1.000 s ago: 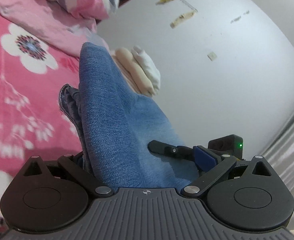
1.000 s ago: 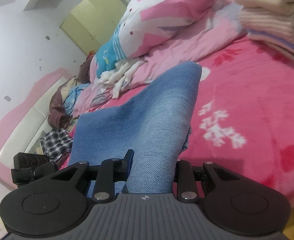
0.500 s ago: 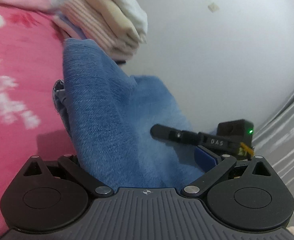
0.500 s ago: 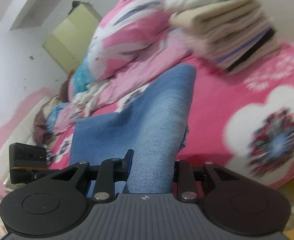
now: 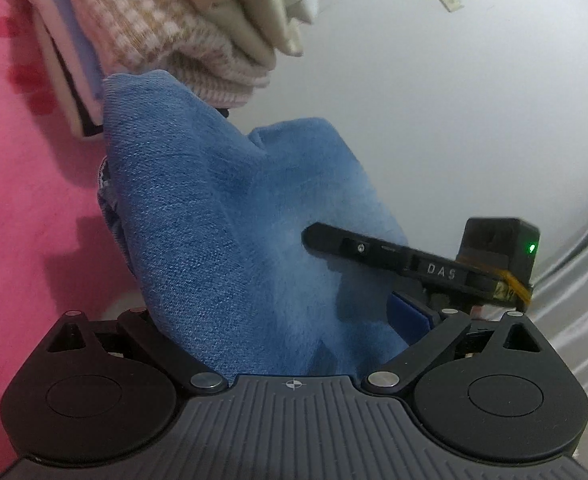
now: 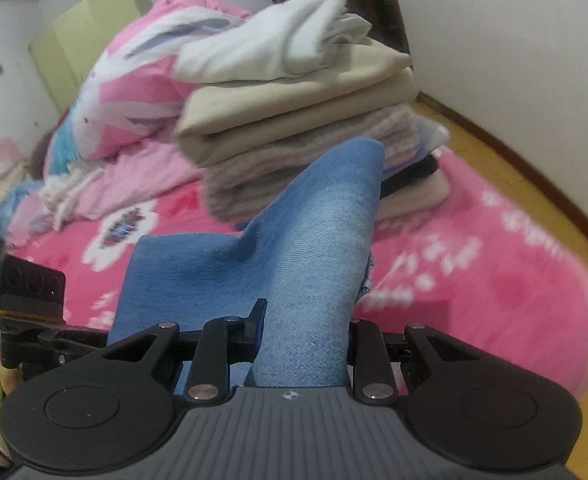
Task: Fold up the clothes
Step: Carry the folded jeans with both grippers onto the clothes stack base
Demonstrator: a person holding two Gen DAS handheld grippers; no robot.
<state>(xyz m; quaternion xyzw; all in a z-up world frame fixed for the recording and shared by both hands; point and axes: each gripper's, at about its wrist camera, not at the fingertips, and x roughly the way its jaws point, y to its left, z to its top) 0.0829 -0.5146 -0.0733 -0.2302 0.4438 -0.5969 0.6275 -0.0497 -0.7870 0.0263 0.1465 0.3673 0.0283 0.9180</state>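
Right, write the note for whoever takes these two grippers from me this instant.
Left gripper: shut on the folded blue garment.
Right gripper: shut on the same garment, at its other end.
Where things are: the garment hangs between both grippers above the pink bedspread, just in front of the stack of folded clothes.
Done: the blue garment looks folded; several pieces are already stacked.
Left: probably set it on the stack, let go, then see to the loose clothes farther back.

The left hand-held gripper (image 5: pixel 294 336) has a ribbed grey body, two round black discs, black link arms with silver rivets and a small crosshair mark. The right hand-held gripper (image 6: pixel 302 320) looks alike; seen from the left one, it bears "DAS" lettering and a green light.
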